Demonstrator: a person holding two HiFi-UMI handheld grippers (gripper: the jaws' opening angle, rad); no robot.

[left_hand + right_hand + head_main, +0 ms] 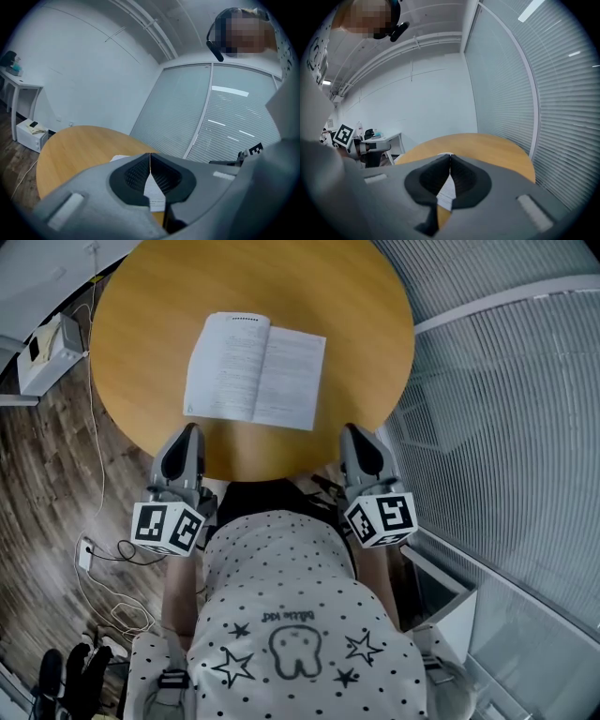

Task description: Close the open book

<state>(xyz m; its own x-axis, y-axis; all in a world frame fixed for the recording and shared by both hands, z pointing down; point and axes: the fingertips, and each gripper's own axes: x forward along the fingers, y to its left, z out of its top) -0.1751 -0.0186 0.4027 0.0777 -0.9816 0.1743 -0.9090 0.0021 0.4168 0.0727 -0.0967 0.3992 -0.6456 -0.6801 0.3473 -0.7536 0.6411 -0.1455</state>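
An open book (255,371) lies flat, white pages up, in the middle of the round wooden table (375,324). My left gripper (189,431) hovers at the table's near edge, just short of the book's near left corner, shut with nothing in it. My right gripper (352,431) is level with it off the book's near right corner, also shut and holding nothing. In the left gripper view the jaws (150,161) meet in a thin line, and a strip of the book's page (155,196) shows below them. The right gripper view shows the same: closed jaws (450,161) over a strip of page (446,191).
A white box (47,352) sits on the wood floor left of the table, with loose cables (94,559) trailing nearby. Glass walls with blinds (506,381) close off the right side. A white side desk (18,82) stands against the far wall.
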